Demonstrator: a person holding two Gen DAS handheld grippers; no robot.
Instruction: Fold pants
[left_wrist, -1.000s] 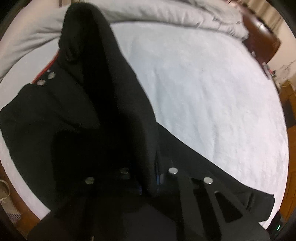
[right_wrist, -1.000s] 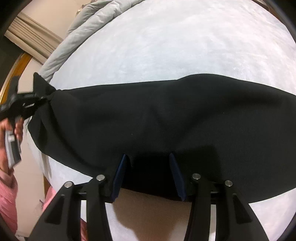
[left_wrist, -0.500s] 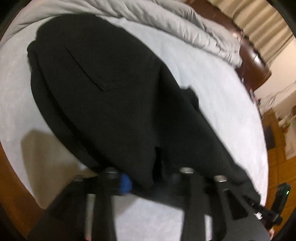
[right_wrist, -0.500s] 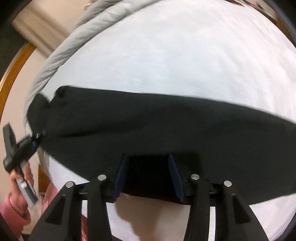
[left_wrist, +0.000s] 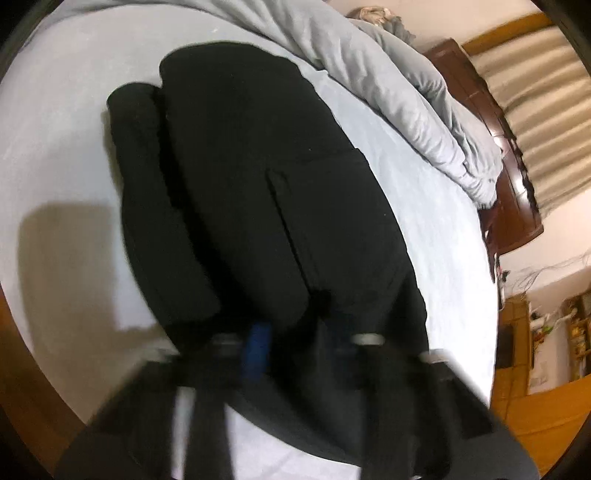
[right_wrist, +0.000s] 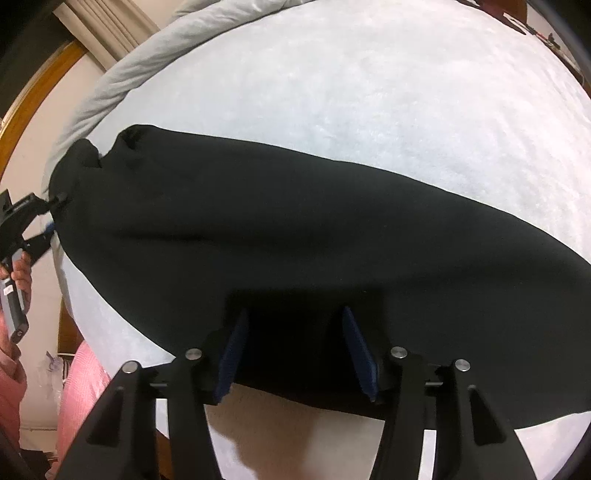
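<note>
Pants (right_wrist: 295, 236) lying across the bed (right_wrist: 369, 92). Left gripper (left_wrist: 295, 341) is closing at the pants' end, cloth between blurred jaws. Right gripper (right_wrist: 297, 350) is opening, jaws astride the edge, not pinching.

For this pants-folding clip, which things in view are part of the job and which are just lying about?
Part of the job:
- pants, black, spread on the bed
- left gripper, jaws closing at the pants' edge
- right gripper, jaws opening, cloth between them
- bed, the work surface

Lying about:
- duvet, bunched at the far side
- headboard
- curtains
</note>
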